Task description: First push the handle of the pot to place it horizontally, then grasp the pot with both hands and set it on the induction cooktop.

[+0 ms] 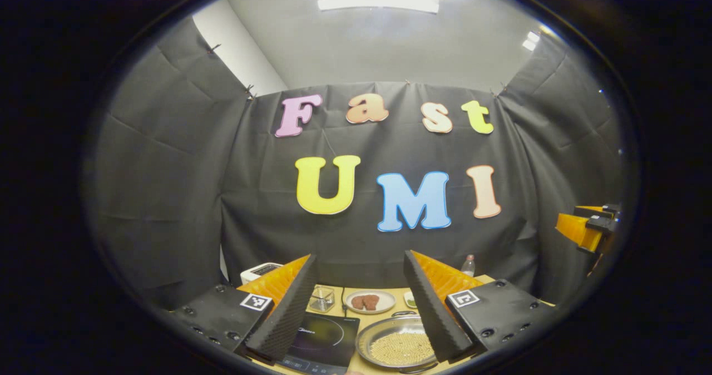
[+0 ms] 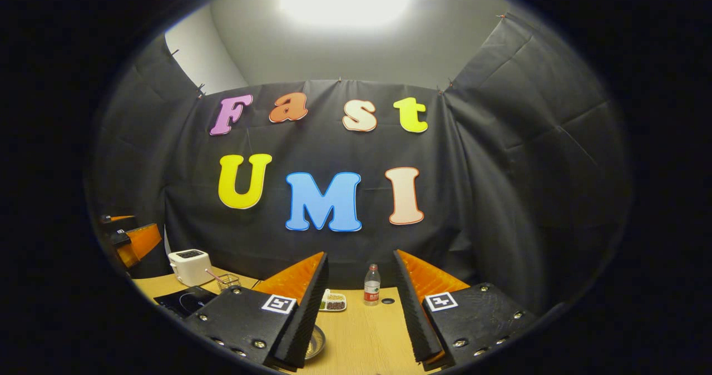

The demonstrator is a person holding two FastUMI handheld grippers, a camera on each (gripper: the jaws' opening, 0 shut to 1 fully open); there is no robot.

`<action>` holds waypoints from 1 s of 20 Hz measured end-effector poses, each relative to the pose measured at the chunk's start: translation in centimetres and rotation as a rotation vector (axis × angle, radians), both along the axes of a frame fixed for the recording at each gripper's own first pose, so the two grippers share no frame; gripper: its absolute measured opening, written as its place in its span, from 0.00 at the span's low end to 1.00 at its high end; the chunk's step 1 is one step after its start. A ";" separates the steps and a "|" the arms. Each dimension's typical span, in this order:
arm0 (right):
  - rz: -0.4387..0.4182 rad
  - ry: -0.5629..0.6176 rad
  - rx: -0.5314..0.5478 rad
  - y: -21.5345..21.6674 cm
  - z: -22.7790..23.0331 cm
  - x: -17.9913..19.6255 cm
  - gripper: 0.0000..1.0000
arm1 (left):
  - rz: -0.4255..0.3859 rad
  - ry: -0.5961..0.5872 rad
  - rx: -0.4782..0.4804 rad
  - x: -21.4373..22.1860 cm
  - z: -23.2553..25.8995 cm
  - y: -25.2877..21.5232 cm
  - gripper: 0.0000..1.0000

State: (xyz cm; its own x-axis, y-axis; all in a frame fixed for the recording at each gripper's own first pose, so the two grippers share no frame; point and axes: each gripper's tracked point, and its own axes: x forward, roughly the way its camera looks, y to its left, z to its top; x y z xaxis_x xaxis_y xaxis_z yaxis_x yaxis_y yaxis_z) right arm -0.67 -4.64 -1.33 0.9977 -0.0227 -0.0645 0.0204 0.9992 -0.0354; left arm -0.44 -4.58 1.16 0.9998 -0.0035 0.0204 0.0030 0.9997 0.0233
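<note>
A shallow metal pot (image 1: 397,344) full of small pale grains sits on the wooden table (image 2: 361,336), just right of the black induction cooktop (image 1: 325,339). A loop handle (image 1: 404,312) shows at the pot's far rim. My left gripper (image 1: 359,261) is open above the table's near edge, with its right finger over part of the pot. My right gripper (image 2: 359,257) is also open and holds nothing. A sliver of the pot's rim (image 2: 316,341) peeks from behind its left finger, and the cooktop (image 2: 186,301) lies at the far left.
Behind the pot are a plate of brown pieces (image 1: 367,301), a small wire basket (image 1: 321,298), a white toaster (image 2: 189,266), a water bottle (image 2: 371,286) and a divided dish (image 2: 332,302). Each gripper appears at the other view's edge: right gripper (image 1: 589,227), left gripper (image 2: 130,238).
</note>
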 end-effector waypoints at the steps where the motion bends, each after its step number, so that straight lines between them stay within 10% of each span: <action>1: 0.011 0.005 0.005 0.1 -0.2 -0.2 0.45 | 0.005 -0.001 0.002 0.0 0.1 -0.1 0.96; 10: 0.095 0.092 0.028 0.9 -2.5 0.3 0.40 | 0.059 -0.008 0.023 -2.2 0.0 -1.2 0.99; 12: 0.065 0.053 0.042 -0.1 -1.7 0.4 0.04 | 0.074 -0.006 0.029 -2.8 -0.2 -1.1 0.99; 20: 0.140 0.090 0.085 4.6 -3.7 1.4 0.00 | 0.110 0.007 0.035 -1.7 -1.0 2.3 0.99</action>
